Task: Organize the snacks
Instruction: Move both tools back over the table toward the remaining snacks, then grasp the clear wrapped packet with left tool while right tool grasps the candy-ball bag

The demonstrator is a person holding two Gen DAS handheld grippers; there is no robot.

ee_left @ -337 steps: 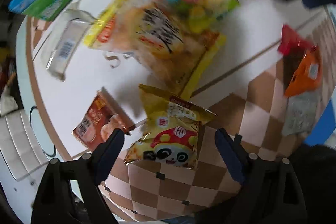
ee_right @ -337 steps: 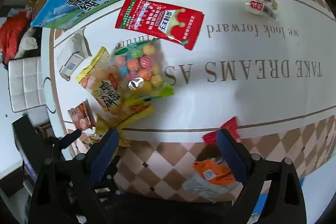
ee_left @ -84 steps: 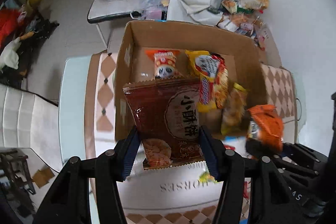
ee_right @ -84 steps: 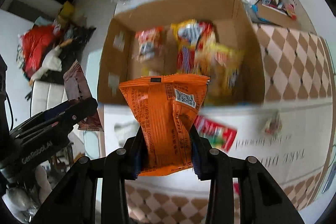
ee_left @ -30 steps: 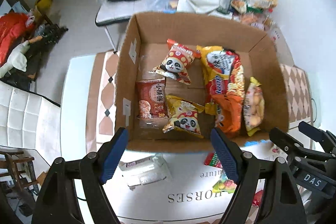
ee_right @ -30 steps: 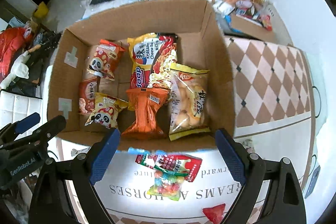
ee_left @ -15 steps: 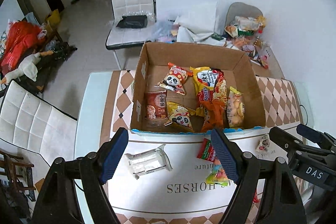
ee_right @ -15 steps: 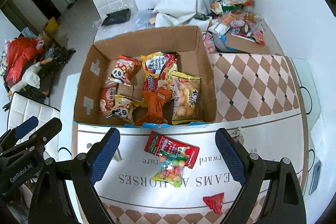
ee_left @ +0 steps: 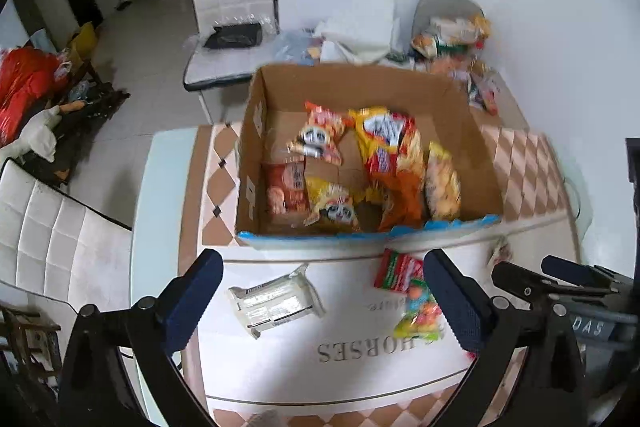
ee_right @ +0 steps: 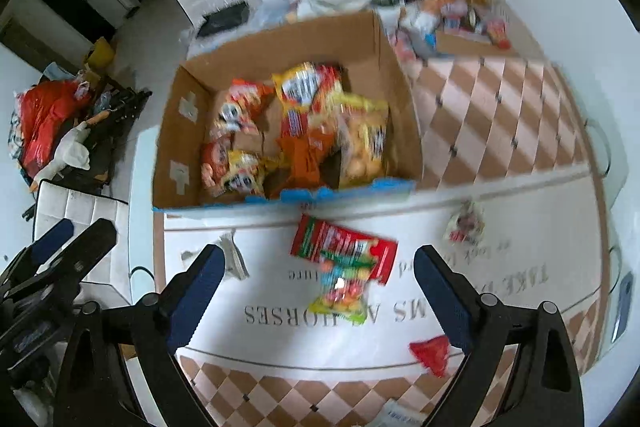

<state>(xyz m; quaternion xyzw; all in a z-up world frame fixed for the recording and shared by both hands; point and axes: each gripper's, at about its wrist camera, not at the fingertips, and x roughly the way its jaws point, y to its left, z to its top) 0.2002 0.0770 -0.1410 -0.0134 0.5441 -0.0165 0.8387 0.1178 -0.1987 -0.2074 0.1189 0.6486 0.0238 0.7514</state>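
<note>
The left gripper [ee_left: 320, 301] has just been opening its jaws, and now they stand wide with nothing between them. The right gripper [ee_right: 318, 293] has its jaws wide too, and they hold nothing. Both hang above the counter [ee_right: 400, 331], which has a white cloth with grey letters and brown diamond squares at its edges.

The landmark is the big brown cardboard box [ee_right: 192, 147] at the far side of the counter. On the near side of the box, well apart from it, a small red wrapper [ee_right: 432, 351] lies near the counter's front edge. Closer to the box lies a clear bag of colourful round candies [ee_right: 340, 297]. It touches a flat red snack packet [ee_right: 340, 243], which lies just in front of the box wall. To the left of these is a clear white plastic packet [ee_left: 276, 301]. To the right is a small round white and red snack [ee_right: 464, 223].

Inside the box lie an orange packet [ee_right: 300, 155], yellow panda packets [ee_left: 332, 203], a red-brown biscuit packet [ee_left: 284, 183], a tall yellow and red bag [ee_left: 390, 143] and a yellow bag of pale puffs [ee_left: 442, 183].

Behind the box stands a white padded chair [ee_left: 232, 11], and a blurry heap of more snacks [ee_right: 448, 3] lies by the wall.
</note>
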